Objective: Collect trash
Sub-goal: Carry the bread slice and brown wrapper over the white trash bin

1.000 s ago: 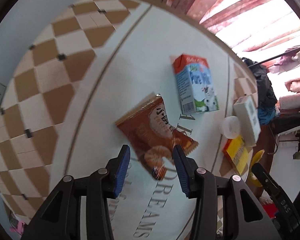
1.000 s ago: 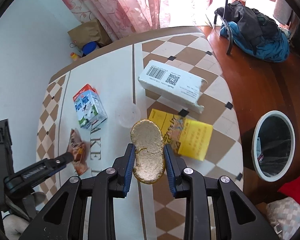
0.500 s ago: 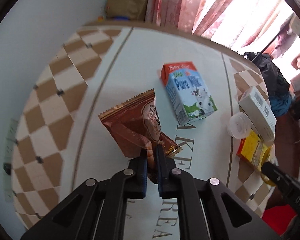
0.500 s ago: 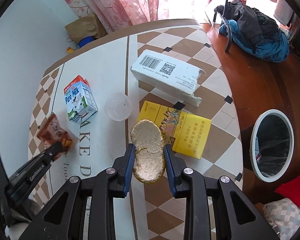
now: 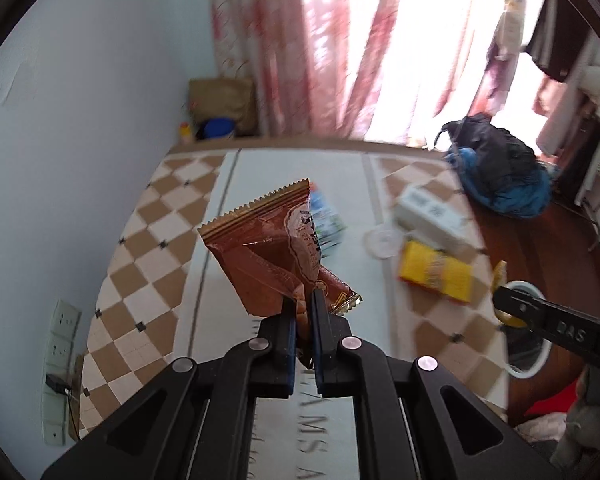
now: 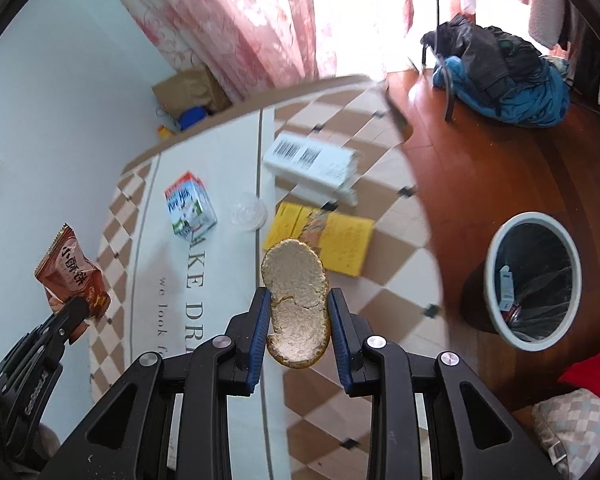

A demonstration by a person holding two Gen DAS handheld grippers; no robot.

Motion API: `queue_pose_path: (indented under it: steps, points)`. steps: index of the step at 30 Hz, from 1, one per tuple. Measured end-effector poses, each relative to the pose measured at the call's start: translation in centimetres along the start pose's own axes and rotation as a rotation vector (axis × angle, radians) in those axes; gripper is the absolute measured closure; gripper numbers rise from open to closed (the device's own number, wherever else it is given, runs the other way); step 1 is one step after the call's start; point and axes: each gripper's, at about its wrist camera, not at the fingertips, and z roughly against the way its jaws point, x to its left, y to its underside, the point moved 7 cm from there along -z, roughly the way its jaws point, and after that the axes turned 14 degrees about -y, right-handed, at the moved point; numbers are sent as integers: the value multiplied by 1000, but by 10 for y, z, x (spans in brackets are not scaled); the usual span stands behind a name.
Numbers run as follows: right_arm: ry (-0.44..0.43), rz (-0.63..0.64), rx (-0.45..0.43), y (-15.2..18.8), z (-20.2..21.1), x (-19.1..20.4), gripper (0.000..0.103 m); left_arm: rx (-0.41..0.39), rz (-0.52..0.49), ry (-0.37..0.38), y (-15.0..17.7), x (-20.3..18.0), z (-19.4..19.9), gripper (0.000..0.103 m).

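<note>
Working over a checkered tablecloth [image 6: 384, 248] beside pink curtains [image 6: 268, 28], you have a milk carton [image 6: 190, 210], plastic lid [image 6: 248, 212], yellow packet [image 6: 332, 240] and white box [image 6: 312, 160] lying between you and the floor bin [image 6: 532, 280]. Your left gripper [image 5: 305, 304], open a second ago, is now clamped on the brown snack wrapper [image 5: 272, 248], lifted clear of the cloth; your right gripper [image 6: 298, 308] still pinches the bread slice [image 6: 296, 304] above the table.

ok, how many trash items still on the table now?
4: milk carton at left, clear plastic lid beside it, yellow packet in the middle, white barcode box behind. Snack wrapper and bread slice are held in the grippers. Nearer table is hidden.
</note>
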Motion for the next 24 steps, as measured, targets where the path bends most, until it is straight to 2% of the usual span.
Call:
queue_pose_path:
  steps: [4,7,13,17,21,24]
  points:
    - [-8,-11,-69,-6,54,-22,73,-80,-50,58,-14,-39,46,99]
    - [0,-38,-120,-13,98,-52,73,-126,-85,129,-25,-82,76,99]
    - [69,-114,-214,-25,179,-137,73,-146,-186,297,-37,-203,112,99]
    - [132,-205,-243,-21,212,-217,73,-99,-268,402,-29,-290,116,99]
    - [155,-317,-226,-6,212,-298,73,47,-327,508,-8,-374,90,99]
    - [140,-383,-188,8,195,-347,73,153,-360,536,7,-419,64,98]
